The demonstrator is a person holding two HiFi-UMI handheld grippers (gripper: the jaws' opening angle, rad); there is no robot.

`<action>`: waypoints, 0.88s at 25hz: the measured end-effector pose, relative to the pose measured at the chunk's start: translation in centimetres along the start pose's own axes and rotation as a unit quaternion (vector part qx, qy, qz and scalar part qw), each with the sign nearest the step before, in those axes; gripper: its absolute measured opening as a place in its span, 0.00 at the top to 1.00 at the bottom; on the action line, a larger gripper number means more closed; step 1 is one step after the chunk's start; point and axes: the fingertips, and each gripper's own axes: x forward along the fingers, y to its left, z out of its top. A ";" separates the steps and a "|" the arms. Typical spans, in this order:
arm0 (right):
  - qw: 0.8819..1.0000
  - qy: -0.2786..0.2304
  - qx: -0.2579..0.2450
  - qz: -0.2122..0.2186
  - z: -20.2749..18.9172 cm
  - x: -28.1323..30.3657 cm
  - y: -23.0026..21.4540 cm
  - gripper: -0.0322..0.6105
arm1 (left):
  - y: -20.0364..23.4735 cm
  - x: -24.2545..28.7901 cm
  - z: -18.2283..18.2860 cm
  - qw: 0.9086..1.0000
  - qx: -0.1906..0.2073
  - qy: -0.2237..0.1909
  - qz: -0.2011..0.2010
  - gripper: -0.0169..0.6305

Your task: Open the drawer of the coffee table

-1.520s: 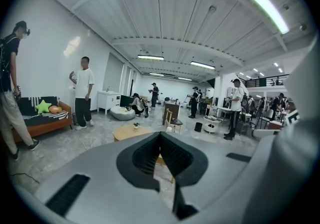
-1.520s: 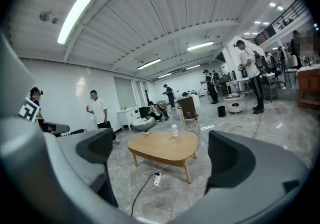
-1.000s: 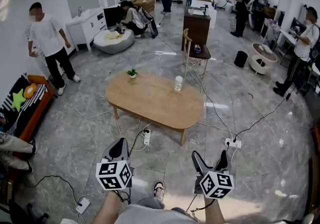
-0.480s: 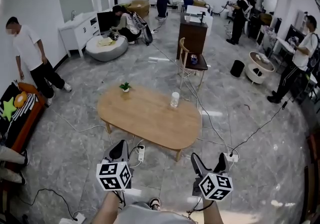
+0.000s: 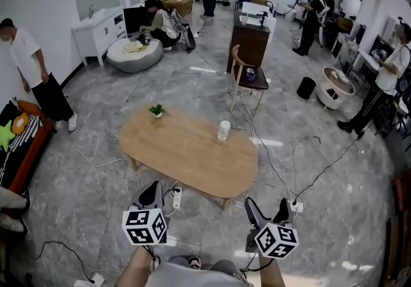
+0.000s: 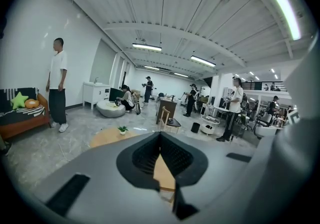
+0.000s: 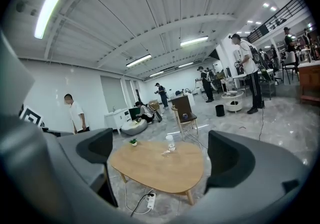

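Pale wood and oval, the table stands at the centre of the head view on a grey marbled floor, well apart from both grippers. Its drawer cannot be made out. A small plant sits at its upper-left end and a clear cup near its upper edge. A power strip lies on the floor by the near edge. At lower left, the left gripper has its jaws pressed together with nothing between them. At lower right, the right gripper has its jaws wide apart and empty; in its own view the table shows between them. A chair stands above the table.
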 end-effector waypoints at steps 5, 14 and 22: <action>1.000 0.017 0.003 0.002 -0.1 1.8 -1.6 0.04 | -1.2 2.0 -0.1 1.000 0.003 0.012 0.004 0.98; 0.998 0.035 -0.012 0.058 3.4 9.1 -5.2 0.04 | -5.1 6.6 1.3 0.999 -0.011 0.004 0.048 0.98; 0.993 0.057 -0.028 0.101 5.4 14.6 -8.0 0.04 | -6.8 9.1 1.8 0.994 -0.033 -0.008 0.103 0.98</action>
